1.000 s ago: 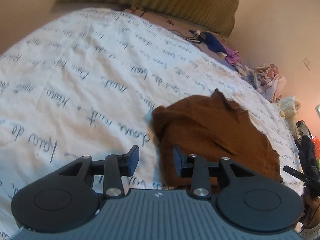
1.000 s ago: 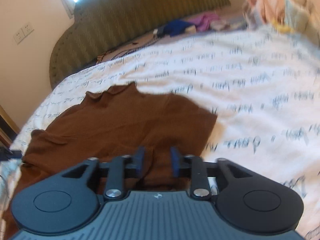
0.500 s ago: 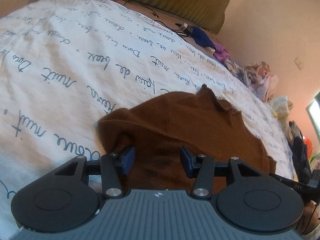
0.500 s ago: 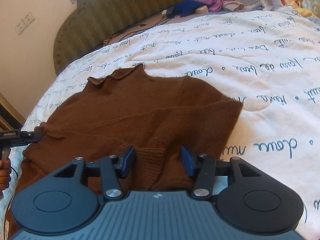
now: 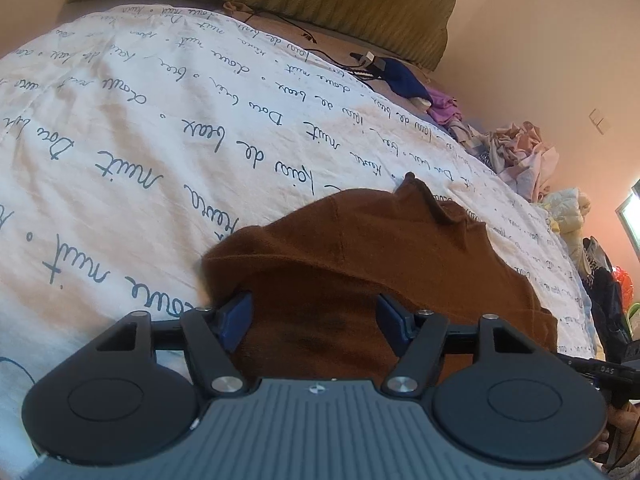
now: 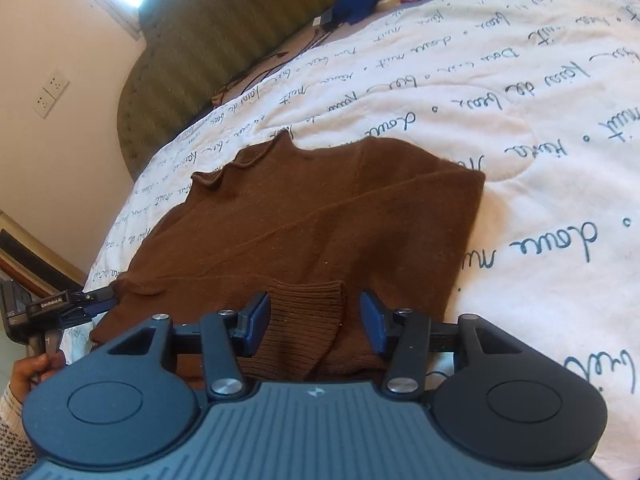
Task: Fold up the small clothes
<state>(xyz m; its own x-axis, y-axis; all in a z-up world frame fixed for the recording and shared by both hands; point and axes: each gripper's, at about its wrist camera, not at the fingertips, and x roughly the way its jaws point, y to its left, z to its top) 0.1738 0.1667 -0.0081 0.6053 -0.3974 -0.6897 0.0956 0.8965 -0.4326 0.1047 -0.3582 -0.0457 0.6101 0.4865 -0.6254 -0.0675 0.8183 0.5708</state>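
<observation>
Your brown sweater (image 6: 320,216) lies flat on the bed (image 6: 560,140), filling the middle of the right wrist view, its rolled collar toward the upper left and its ribbed cuff (image 6: 308,320) at the lower centre. The right gripper (image 6: 316,326) straddles that cuff: its fingers are closing, one on each side of the ribbing, but neither pad presses on it yet, so nothing is grasped. In the left wrist view the left gripper (image 5: 314,320) sits at the lower centre over the sweater's near edge, fingers released and opening wider, with cloth between them and no grip.

The risks from here are judgements. If you close the right fingers too shallow, you may catch only the cuff's top layer and the sleeve will slide out when you lift. If you bite too deep, you could pinch the body panel under the cuff, or the printed bedcover, and drag the whole garment out of shape. The left fingers stand close to the sweater's left fold, just beside the bare cover; closing there could take in the cover as well. Uneven pulls between your hands would skew the fold.
</observation>
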